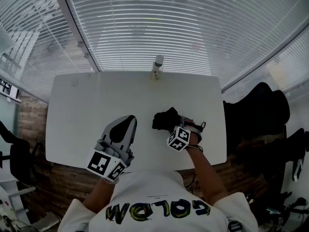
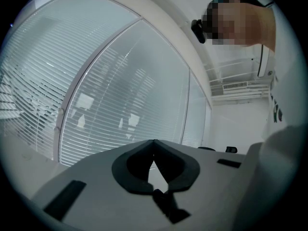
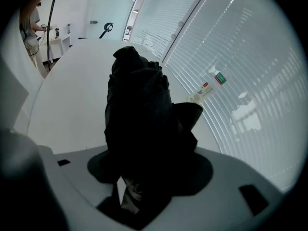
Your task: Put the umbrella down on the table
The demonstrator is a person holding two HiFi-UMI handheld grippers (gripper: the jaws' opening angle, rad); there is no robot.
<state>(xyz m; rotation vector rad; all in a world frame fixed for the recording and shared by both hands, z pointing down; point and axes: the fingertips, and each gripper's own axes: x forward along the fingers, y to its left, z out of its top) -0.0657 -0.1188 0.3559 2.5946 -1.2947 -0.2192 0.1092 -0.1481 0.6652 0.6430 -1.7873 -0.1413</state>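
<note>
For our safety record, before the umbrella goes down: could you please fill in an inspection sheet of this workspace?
surface: white table, mostly bare.
job's things: folded black umbrella over the table's near half; whether it touches the top cannot be told.
clutter: small white bottle at the far edge, by the window blinds.
grippers: right tongs closed on the umbrella; left tongs shut, empty, over the near edge.
cables: one dark cable hangs beyond the table.
surroundings: window blinds along the far side; black chairs at the right.
</note>
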